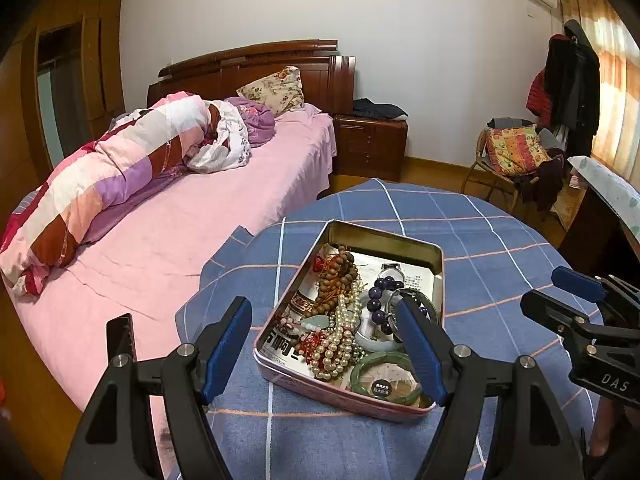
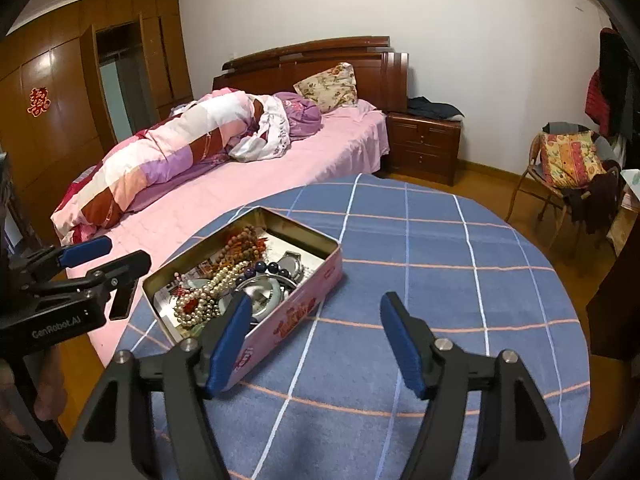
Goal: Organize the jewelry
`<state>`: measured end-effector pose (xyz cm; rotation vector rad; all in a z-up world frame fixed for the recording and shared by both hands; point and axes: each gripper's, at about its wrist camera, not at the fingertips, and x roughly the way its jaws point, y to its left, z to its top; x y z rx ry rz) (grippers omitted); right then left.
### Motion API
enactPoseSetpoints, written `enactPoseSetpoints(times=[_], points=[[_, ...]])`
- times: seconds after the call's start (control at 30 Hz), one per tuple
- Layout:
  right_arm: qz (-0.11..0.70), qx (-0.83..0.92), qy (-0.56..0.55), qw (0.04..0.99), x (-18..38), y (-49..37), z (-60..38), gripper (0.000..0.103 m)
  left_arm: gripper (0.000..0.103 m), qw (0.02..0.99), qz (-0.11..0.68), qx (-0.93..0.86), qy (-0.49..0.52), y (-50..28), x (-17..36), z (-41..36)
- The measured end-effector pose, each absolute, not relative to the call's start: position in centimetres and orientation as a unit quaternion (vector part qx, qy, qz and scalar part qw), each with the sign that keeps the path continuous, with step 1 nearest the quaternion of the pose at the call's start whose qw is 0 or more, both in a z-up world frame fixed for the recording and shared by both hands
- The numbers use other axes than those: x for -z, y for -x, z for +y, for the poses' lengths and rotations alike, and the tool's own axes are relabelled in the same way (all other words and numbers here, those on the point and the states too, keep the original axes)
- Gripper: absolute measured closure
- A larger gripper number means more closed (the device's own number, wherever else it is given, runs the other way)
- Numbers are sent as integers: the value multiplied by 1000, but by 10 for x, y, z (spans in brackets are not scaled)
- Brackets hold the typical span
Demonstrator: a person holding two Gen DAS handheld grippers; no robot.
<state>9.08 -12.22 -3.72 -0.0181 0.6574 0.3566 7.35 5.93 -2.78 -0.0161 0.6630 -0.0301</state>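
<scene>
A pink metal tin (image 1: 400, 240) (image 2: 304, 304) sits on the round table with the blue checked cloth (image 1: 500, 248) (image 2: 440, 280). It holds a pearl necklace (image 1: 340, 340) (image 2: 208, 292), brown wooden beads (image 1: 336, 280) (image 2: 244, 240), a purple bead bracelet (image 1: 378, 300), a green jade bangle (image 1: 384, 376), a wristwatch (image 1: 390, 269) (image 2: 290, 262) and red cord pieces. My left gripper (image 1: 326, 354) is open and empty, just in front of the tin. My right gripper (image 2: 316, 346) is open and empty to the tin's right; it also shows in the left wrist view (image 1: 560, 296).
A bed with a pink sheet (image 1: 180, 232) (image 2: 248, 184) and a rolled quilt lies left of the table. A wooden nightstand (image 1: 370, 144) and a chair piled with clothes (image 1: 516, 156) stand behind. A dark desk (image 1: 600, 220) is at the right.
</scene>
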Motion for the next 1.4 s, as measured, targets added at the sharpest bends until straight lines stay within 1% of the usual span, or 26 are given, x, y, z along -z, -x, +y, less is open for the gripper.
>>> enactPoseSetpoints(times=[0.07, 0.2, 1.4], points=[[320, -173, 5, 931, 37, -89, -124, 28, 28, 946, 325, 14, 7, -73, 28, 59], [319, -172, 2, 932, 37, -89, -125, 27, 28, 945, 325, 14, 8, -73, 28, 59], [322, -170, -1, 932, 40, -84, -128, 26, 28, 943, 332, 11, 12, -75, 30, 62]])
